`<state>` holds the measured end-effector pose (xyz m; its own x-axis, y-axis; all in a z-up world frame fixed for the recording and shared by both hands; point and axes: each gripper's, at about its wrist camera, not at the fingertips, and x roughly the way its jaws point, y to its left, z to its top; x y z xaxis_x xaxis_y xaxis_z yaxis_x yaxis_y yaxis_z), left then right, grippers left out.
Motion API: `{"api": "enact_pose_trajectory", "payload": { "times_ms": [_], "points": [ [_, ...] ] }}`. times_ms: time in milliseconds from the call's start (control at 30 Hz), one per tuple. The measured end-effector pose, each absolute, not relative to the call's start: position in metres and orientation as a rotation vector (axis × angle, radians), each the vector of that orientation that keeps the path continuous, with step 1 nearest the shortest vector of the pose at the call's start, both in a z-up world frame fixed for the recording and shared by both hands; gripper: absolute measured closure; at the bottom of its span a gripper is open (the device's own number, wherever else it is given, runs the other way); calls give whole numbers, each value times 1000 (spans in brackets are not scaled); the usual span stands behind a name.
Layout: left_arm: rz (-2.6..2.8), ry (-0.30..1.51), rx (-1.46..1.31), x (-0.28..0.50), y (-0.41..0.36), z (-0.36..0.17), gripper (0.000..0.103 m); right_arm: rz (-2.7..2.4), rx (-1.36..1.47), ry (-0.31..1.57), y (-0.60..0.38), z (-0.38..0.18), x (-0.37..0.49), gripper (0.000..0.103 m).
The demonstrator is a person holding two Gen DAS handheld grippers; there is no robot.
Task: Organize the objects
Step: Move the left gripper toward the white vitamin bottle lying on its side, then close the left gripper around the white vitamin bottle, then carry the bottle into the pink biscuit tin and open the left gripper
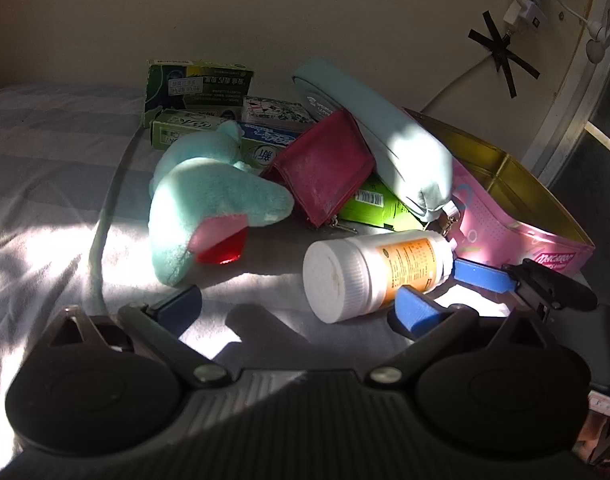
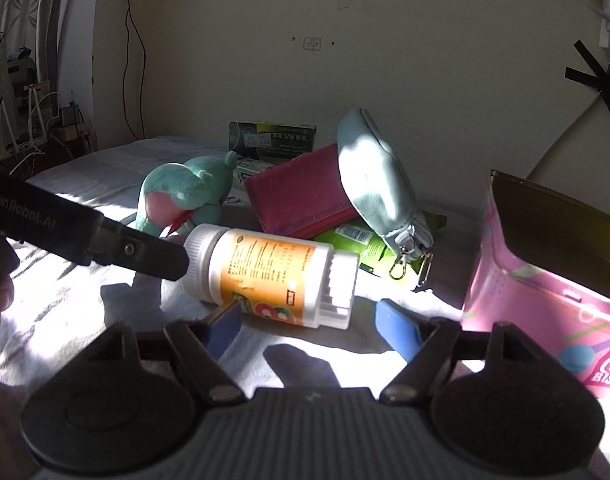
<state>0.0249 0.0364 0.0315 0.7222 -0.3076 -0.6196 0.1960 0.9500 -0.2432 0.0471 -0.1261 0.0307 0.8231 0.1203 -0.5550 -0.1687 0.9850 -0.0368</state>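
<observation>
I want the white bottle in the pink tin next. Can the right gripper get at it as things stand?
Probably yes: the white bottle lies on its side just ahead of the right gripper, whose jaws stand open with nothing between; the left gripper's fingertip crowds its base.

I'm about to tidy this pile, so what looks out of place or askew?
The white bottle lies tipped on its side on the cloth. The blue pouch leans on the red wallet. Nothing looks spilled.
</observation>
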Motion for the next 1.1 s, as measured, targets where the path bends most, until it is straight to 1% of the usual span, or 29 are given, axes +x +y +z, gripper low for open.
{"api": "enact_pose_trajectory", "payload": {
  "times_ms": [33, 67, 100, 133, 200, 233, 267, 300, 500, 600, 700, 733, 800, 833, 900, 933, 1000, 1033, 1067, 1100],
  "points": [
    [-284, 710, -154, 29, 32, 31, 0, 168, -72, 605, -128, 30, 53, 14],
    [-286, 711, -144, 33, 27, 31, 0, 187, -56, 620, -130, 31, 59, 12],
    [-291, 721, -140, 40, 23, 30, 3, 197, -45, 625, -131, 31, 63, 12],
    [-299, 727, -140, 44, 20, 29, 10, 203, -39, 629, -132, 31, 68, 12],
    [-343, 757, -143, 54, 16, 26, 19, 220, -18, 641, -135, 30, 79, 13],
    [-364, 767, -137, 57, 12, 24, 32, 245, 4, 649, -137, 29, 82, 18],
    [-383, 775, -134, 59, 10, 22, 38, 269, 17, 655, -137, 29, 83, 22],
    [-381, 774, -125, 59, 7, 23, 38, 272, 18, 652, -136, 28, 82, 19],
    [-357, 689, 13, 44, -16, 40, 38, 249, -43, 539, -137, 36, 59, 19],
    [-352, 682, 47, 36, -19, 47, 36, 255, -52, 536, -136, 41, 52, 18],
    [-361, 708, 35, 32, -15, 46, 32, 297, -33, 553, -140, 44, 41, 19],
    [-351, 707, 37, 32, -13, 47, 28, 301, -31, 553, -142, 45, 41, 18],
    [-322, 692, 52, 35, -11, 49, 24, 290, -28, 553, -146, 47, 43, 11],
    [-311, 691, 48, 38, -11, 50, 20, 284, -21, 559, -149, 47, 46, 9],
    [-336, 708, 18, 48, -10, 50, 20, 279, 2, 591, -152, 44, 57, 9],
    [-358, 717, 2, 52, -11, 48, 19, 281, 13, 611, -153, 42, 63, 10],
    [-389, 751, -27, 58, -15, 42, 29, 314, 64, 668, -156, 34, 74, 22],
    [-368, 750, -14, 58, -19, 40, 31, 305, 71, 672, -157, 33, 76, 27],
    [-358, 742, -3, 54, -22, 41, 32, 296, 65, 656, -157, 35, 74, 34],
    [-358, 735, -3, 51, -23, 44, 32, 290, 66, 638, -160, 38, 69, 38]
  ]
}}
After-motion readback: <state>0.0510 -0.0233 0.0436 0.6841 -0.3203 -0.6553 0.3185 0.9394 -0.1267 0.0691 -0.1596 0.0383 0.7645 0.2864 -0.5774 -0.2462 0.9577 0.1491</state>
